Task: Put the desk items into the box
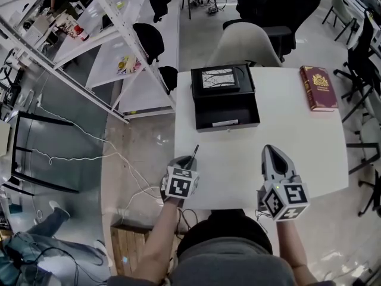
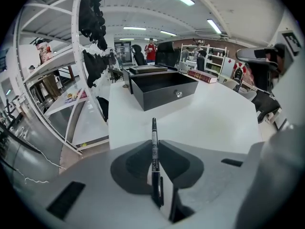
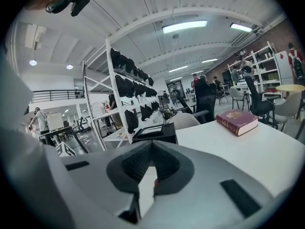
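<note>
- Left gripper [image 1: 189,161] is clamped on a black pen [image 1: 194,154]; in the left gripper view both pads press the barrel of the pen [image 2: 154,130] from either side.
- The pen runs along the jaws, and its far end sticks out past the jaw tips toward the box.
- This gripper sits at the near-left corner of the white table [image 1: 297,154]. The pen is in the air, well apart from the box.
- Right gripper [image 1: 271,152] has its jaws together with nothing between them. The right gripper view shows the pads meeting at the tips of the right gripper [image 3: 151,148].
- It's over the near-right part of the table, pointing away from the person.
- Black box [image 1: 227,123] stands at the far-left part of the table with its lid open at the back. The inside looks dark from the left gripper view of the box [image 2: 162,93], and I can't make out any contents.
- The box [image 3: 155,132] also shows in the right gripper view, far across the table.
- Red book [image 1: 319,88] lies flat at the far-right corner of the table, well apart from the box and both grippers. It's also visible in the left gripper view [image 2: 202,76] and the right gripper view [image 3: 238,121].
- A pale chair [image 1: 244,43] is pushed up to the table's far edge, just behind the box.
</note>
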A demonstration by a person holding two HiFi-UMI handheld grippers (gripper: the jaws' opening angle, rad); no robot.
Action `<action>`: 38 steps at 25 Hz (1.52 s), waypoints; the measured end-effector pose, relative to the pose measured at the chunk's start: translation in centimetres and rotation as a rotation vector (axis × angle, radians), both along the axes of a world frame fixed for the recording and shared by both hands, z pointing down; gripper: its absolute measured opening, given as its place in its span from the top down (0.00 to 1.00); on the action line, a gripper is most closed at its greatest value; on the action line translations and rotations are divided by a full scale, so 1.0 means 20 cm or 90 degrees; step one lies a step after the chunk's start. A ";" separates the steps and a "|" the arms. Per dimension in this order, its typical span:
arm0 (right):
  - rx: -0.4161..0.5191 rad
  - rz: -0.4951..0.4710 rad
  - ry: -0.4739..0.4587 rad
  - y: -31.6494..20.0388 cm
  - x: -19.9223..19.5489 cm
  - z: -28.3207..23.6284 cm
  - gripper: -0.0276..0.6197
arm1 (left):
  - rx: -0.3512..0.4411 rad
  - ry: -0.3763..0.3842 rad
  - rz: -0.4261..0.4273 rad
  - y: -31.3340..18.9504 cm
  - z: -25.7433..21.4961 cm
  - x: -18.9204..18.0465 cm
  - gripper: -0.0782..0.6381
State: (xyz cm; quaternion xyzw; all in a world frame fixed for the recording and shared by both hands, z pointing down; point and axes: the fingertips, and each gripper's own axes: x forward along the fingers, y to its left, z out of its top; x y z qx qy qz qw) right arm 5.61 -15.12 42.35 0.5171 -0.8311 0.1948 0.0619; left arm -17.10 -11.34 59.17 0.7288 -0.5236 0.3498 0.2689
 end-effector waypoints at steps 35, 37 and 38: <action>0.022 0.019 -0.008 -0.14 0.09 -0.06 0.95 | 0.236 -0.080 0.161 -0.64 -0.75 0.24 0.83; 0.022 0.025 -0.007 -0.15 0.11 -0.06 0.95 | 0.240 -0.090 0.183 -0.68 -0.75 0.28 0.83; 0.022 0.029 -0.006 -0.16 0.12 -0.06 0.95 | 0.242 -0.097 0.196 -0.71 -0.75 0.31 0.83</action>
